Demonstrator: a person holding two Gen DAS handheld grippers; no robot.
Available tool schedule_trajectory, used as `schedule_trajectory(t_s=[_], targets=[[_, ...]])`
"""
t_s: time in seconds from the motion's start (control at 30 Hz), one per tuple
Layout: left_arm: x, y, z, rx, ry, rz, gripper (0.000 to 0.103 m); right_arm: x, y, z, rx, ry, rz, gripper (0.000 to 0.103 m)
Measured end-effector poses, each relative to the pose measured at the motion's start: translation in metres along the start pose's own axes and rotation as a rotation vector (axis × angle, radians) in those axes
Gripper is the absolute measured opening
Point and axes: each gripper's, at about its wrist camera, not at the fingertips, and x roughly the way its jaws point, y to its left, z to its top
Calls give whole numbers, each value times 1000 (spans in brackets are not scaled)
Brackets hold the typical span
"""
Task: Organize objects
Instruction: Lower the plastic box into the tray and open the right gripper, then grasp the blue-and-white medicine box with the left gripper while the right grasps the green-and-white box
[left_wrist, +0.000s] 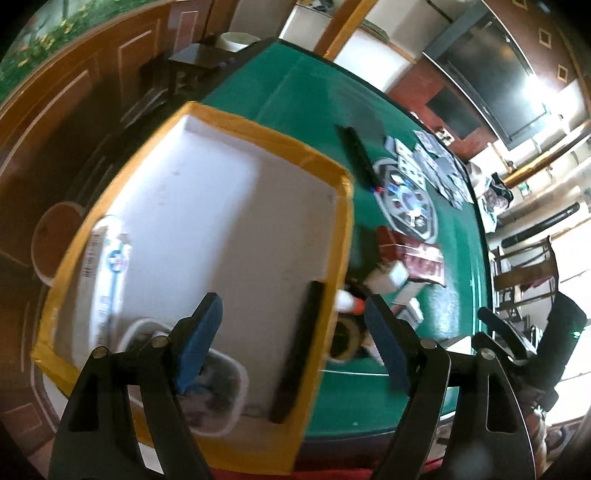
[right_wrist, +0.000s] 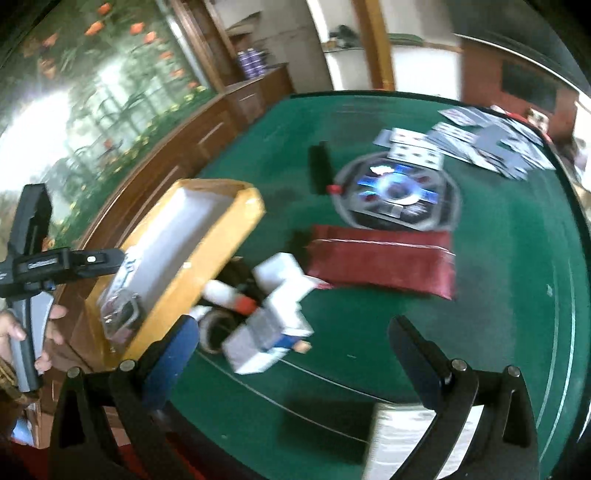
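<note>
- The box (left_wrist: 207, 229), a white tray with yellow-taped rim, sits at the edge of the green surface (left_wrist: 317, 110); it is the landmark here. Its long axis runs from the near edge of the surface away toward the wooden cabinets.
- Inside the box a white tube pack (left_wrist: 107, 266) lies along the left wall, parallel to the long axis. A clear tub (left_wrist: 218, 395) sits in the near corner, and a dark bar (left_wrist: 299, 354) lies along the right wall, its length also following the box.
- Just right of the box, outside it, lies a loose cluster: a glue stick (right_wrist: 229, 295) with a red end pointing away from the box, a tape roll (right_wrist: 212, 332), and white cartons (right_wrist: 273, 325) tilted at odd angles.
- Beyond the cluster a red pouch (right_wrist: 380, 258) lies crosswise to the box. Farther off lie a round disc (right_wrist: 399, 192), a black remote (right_wrist: 319, 166) and scattered cards (right_wrist: 491, 140).
- The left gripper (left_wrist: 295, 343) points steeply down over the near end of the box, jaws spread wide and empty.
- The right gripper (right_wrist: 295, 354) tilts down over the surface, right of the box, above the cartons. Its jaws stand fully apart, gripping nothing.
- From the right wrist view a hand (right_wrist: 22, 332) clasps the left gripper's handle, left of the box.
</note>
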Motion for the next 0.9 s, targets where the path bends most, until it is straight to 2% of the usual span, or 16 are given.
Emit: schedule_trajectory(t_s=[0.37,0.57,0.7,0.8,0.87,0.9], targets=[[27,-78,-14,125,49,-53,80,-37,-92,-29,138,-29,-101,103],[54,-113,-35,208,120,-72,80,-41,-107,-35,161,-31,-108,103],[74,-140,-49,352,145,-41,80,-41,-105,-35,138,-25,-97,103],[94,-153,-59,444,172,0,71,-42,-103,-35,126,-18,-90,103],[108,-155,-62,456,196,16,61,-43,-103,-36,116,-14,-89,103],[112,-154,-63,454,200,25,60,-44,-103,-37,112,-10,-90,103]])
